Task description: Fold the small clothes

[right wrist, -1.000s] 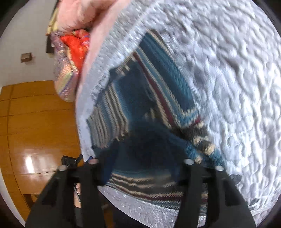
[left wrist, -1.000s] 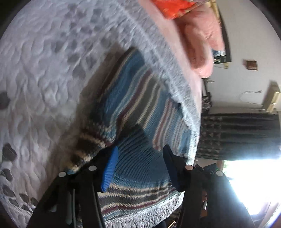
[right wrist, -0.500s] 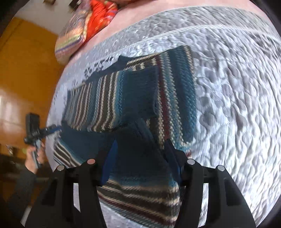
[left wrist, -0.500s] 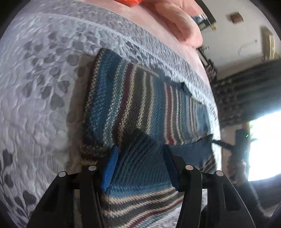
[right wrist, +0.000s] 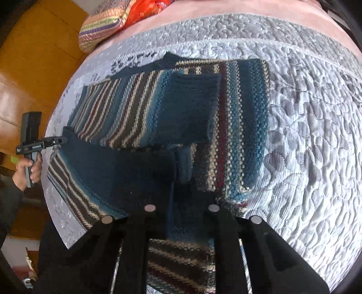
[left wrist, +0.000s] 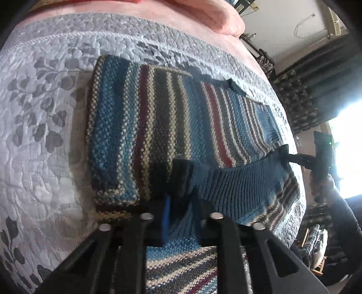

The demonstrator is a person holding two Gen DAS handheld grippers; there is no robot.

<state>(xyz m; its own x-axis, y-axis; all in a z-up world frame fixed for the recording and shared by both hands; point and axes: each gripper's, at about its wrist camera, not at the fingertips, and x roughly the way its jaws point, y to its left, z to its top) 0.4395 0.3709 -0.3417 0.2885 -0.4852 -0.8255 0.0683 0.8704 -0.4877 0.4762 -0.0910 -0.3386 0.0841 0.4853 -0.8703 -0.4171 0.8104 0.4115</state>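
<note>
A striped knitted sweater (left wrist: 158,126) in blue, dark red, cream and grey lies folded on a grey quilted bedspread (left wrist: 45,113). Its plain blue ribbed hem (left wrist: 239,181) is lifted off the rest and stretched between both grippers. My left gripper (left wrist: 181,203) is shut on one end of the hem, blue pads pinching the cloth. In the right wrist view my right gripper (right wrist: 181,199) is shut on the other end of the hem (right wrist: 126,171), above the sweater (right wrist: 237,126). Each view shows the opposite gripper (left wrist: 321,153) (right wrist: 34,144) held in a hand.
A pink blanket (left wrist: 215,20) lies at the bed's far side, with a striped cushion (right wrist: 101,24) and red cloth (right wrist: 144,9). A wooden wardrobe (right wrist: 34,67) stands off the bed's edge; dark curtains (left wrist: 316,86) and a bright window (left wrist: 348,147) lie opposite.
Both grippers' pads have narrowed onto the ribbed hem and drawn it up over the sweater. Both views have swung level, so the whole folded sweater now shows.
</note>
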